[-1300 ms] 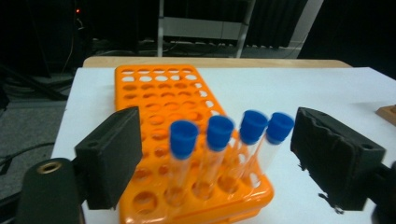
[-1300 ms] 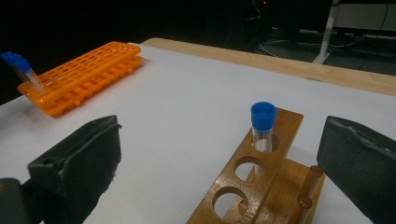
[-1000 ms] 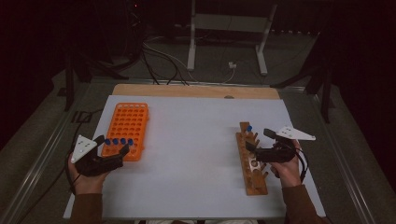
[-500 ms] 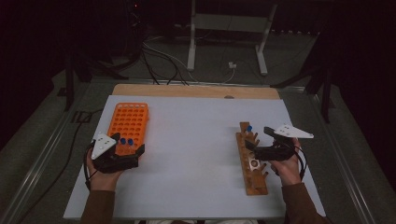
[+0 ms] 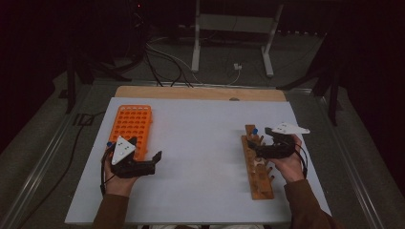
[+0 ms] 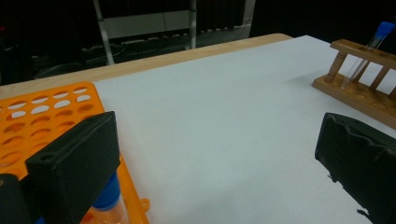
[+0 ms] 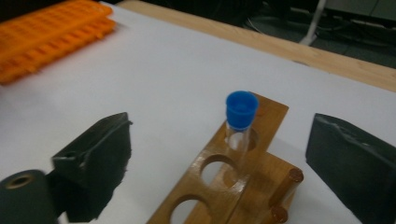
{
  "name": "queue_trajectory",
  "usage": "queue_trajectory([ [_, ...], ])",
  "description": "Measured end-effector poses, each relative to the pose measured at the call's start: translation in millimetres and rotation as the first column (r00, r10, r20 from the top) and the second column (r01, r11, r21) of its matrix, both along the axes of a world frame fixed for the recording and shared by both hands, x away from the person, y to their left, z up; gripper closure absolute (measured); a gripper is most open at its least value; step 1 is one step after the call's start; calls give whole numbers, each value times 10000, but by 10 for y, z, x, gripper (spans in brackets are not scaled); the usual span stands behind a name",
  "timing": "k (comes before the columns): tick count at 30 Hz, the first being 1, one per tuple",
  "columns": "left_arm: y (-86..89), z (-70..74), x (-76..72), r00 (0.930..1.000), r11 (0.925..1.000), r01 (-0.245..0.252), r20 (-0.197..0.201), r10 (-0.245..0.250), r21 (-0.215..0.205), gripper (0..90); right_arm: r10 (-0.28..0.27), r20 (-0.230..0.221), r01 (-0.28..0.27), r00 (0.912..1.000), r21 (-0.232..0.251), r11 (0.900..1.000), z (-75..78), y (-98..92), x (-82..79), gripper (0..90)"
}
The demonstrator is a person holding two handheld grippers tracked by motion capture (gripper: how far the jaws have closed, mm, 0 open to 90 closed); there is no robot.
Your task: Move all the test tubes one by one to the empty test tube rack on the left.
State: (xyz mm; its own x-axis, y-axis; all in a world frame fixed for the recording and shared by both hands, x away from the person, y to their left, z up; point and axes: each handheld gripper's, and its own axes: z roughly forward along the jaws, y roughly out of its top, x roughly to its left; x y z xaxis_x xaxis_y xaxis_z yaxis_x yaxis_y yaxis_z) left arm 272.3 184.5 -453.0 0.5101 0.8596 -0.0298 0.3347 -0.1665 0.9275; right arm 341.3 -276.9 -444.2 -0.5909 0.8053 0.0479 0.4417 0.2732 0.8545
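The blue-capped tube [image 7: 241, 122] stands in the wooden rack's [image 7: 219, 186] end hole, between the right gripper's [image 7: 219, 163] closing, untouching jaws. Far from that rack, the left gripper [image 6: 210, 177] gapes empty beside the orange rack [image 6: 42, 112].

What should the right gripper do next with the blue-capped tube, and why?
Probably ease forward and close on the tube. The right gripper has open jaws, just closing a little, either side of it without touching. The tube stands in the wooden rack.
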Motion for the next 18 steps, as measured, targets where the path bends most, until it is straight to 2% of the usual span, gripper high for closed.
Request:
queue_trajectory([
  [2, -18, -1, -5, 10000, 10000, 44, 25, -44, -8, 9, -100, -97, 99, 9999, -103, 9999, -18, 14, 49, 179],
  [6, -49, -10, -11, 9999, 9998, 171, 25, -171, -80, 10, -81, -152, 76, 9999, -326, 9994, -51, 44, 110, 431],
  [8, -61, -17, -15, 9998, 9997, 207, 8, -207, -103, 10, -52, -179, 43, 9998, -503, 9987, -78, 57, 135, 524],
  [10, -71, -21, -20, 9997, 9997, 236, -9, -236, -61, 10, -109, -216, 97, 9997, -557, 9984, -100, 63, 151, 591],
  [15, -88, -30, -24, 9996, 9996, 287, -36, -287, -23, 10, -341, 23, 341, 9994, -806, 9962, -116, 73, 148, 742],
  [18, -99, -41, -23, 9995, 9995, 307, -71, -307, -36, 10, -431, 69, 435, 9990, -825, 9956, -120, 76, 150, 759],
])
